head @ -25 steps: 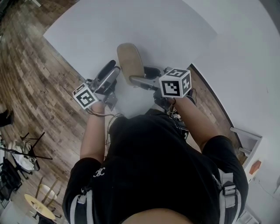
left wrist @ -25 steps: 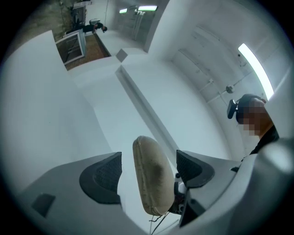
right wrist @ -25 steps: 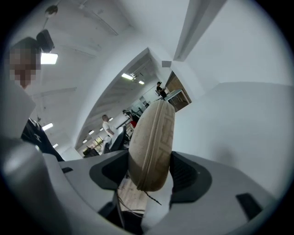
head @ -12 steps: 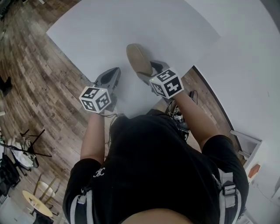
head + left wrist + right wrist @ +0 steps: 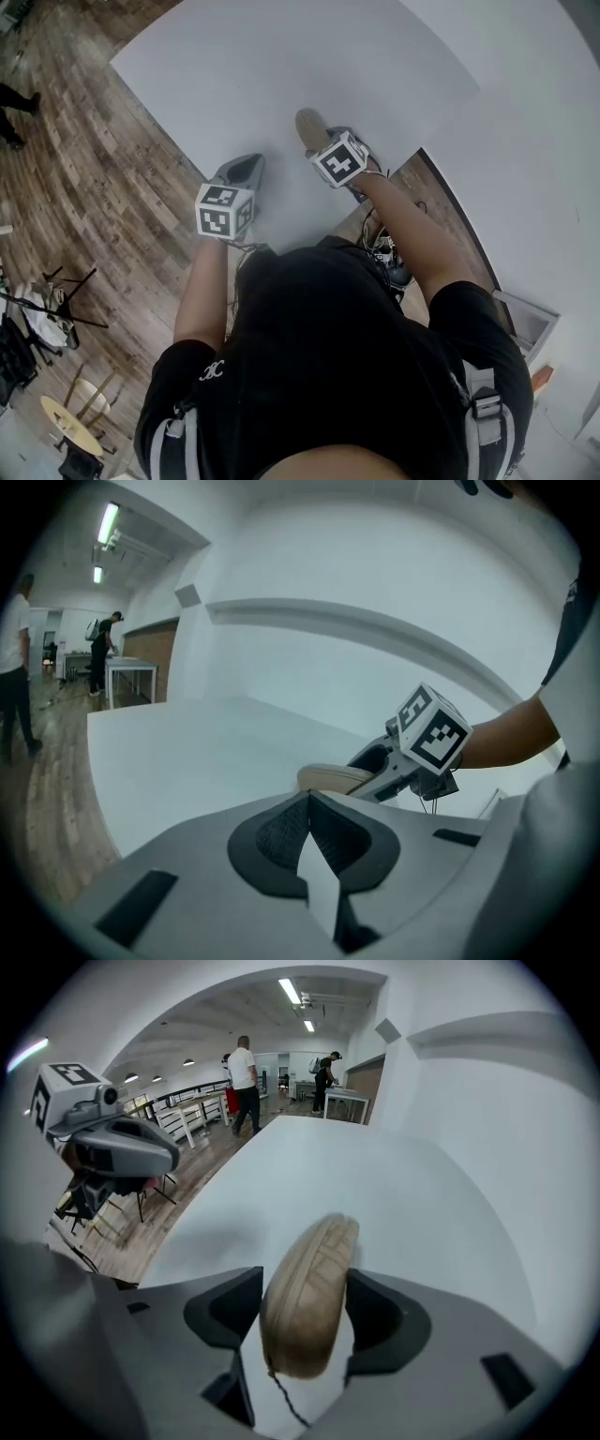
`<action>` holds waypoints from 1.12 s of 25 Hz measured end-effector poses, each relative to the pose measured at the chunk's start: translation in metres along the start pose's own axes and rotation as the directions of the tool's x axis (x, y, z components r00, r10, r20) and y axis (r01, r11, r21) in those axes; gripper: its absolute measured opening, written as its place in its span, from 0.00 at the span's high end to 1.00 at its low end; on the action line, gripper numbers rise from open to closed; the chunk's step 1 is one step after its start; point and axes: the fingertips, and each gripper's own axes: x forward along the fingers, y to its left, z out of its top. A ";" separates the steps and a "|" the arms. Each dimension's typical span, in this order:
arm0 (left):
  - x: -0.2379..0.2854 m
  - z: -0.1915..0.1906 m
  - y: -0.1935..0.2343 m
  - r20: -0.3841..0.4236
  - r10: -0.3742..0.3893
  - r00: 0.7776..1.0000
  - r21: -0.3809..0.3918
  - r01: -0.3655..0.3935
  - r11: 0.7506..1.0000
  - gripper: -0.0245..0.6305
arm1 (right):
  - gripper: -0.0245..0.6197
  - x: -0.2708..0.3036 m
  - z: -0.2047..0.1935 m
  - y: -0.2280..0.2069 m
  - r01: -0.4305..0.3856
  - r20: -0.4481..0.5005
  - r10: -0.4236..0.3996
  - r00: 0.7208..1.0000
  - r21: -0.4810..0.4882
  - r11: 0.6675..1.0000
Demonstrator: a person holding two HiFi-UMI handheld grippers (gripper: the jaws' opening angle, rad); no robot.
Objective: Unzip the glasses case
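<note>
- Torso in a black shirt [image 5: 328, 356] nearest the head camera, both bare forearms stretched forward.
- Left gripper [image 5: 246, 171] clenched on nothing, pads pressed flat together, over the near edge of the white table [image 5: 281, 66].
- Right gripper [image 5: 305, 1286] clamped across the tan glasses case [image 5: 317, 1246], which stands on edge with a dark cord [image 5: 281, 1399] dangling from its near end.
- Case low over the table, near the left gripper and apart from it; contact with the surface unclear.
- Wooden floor [image 5: 84, 169] around the table.
- Further back, desks and two standing people [image 5: 244, 1077] in the room.
</note>
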 end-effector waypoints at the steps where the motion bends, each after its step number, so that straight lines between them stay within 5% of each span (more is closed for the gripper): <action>1: 0.000 -0.002 0.001 -0.005 0.000 1.000 -0.013 -0.001 1.000 0.96 | 0.52 0.003 0.005 -0.002 0.007 0.002 -0.007 1.000 0.002 1.000; 7: -0.002 -0.007 -0.001 -0.007 -0.013 1.000 -0.066 0.013 0.998 0.96 | 0.53 0.014 0.011 -0.012 0.041 0.007 -0.041 0.999 -0.026 0.999; 13: -0.001 -0.013 -0.001 -0.010 -0.035 0.999 -0.099 0.033 0.995 0.96 | 0.55 0.017 -0.009 -0.031 -0.029 0.136 -0.010 0.991 0.280 0.959; 19: 0.004 -0.018 -0.002 -0.026 -0.057 0.998 -0.112 0.054 0.992 0.96 | 0.54 0.008 -0.017 -0.046 0.028 0.219 -0.101 0.970 0.315 0.949; 24: 0.007 -0.014 -0.004 -0.025 -0.059 0.998 -0.104 0.056 0.993 0.96 | 0.54 -0.025 0.004 -0.041 -0.058 0.367 -0.090 0.926 0.373 0.926; 26: 0.004 -0.008 0.003 0.002 -0.007 1.000 -0.101 0.007 0.995 0.96 | 0.55 -0.046 0.012 -0.042 -0.081 0.423 -0.111 0.899 0.411 0.908; 27: 0.001 -0.002 0.009 0.024 0.037 0.999 -0.099 -0.035 0.994 0.96 | 0.67 -0.058 0.015 -0.043 -0.079 0.443 -0.132 0.886 0.427 0.901; 28: -0.002 0.003 0.014 0.047 0.079 0.996 -0.099 -0.074 0.992 0.96 | 0.94 -0.071 0.018 -0.044 -0.074 0.469 -0.156 0.869 0.436 0.897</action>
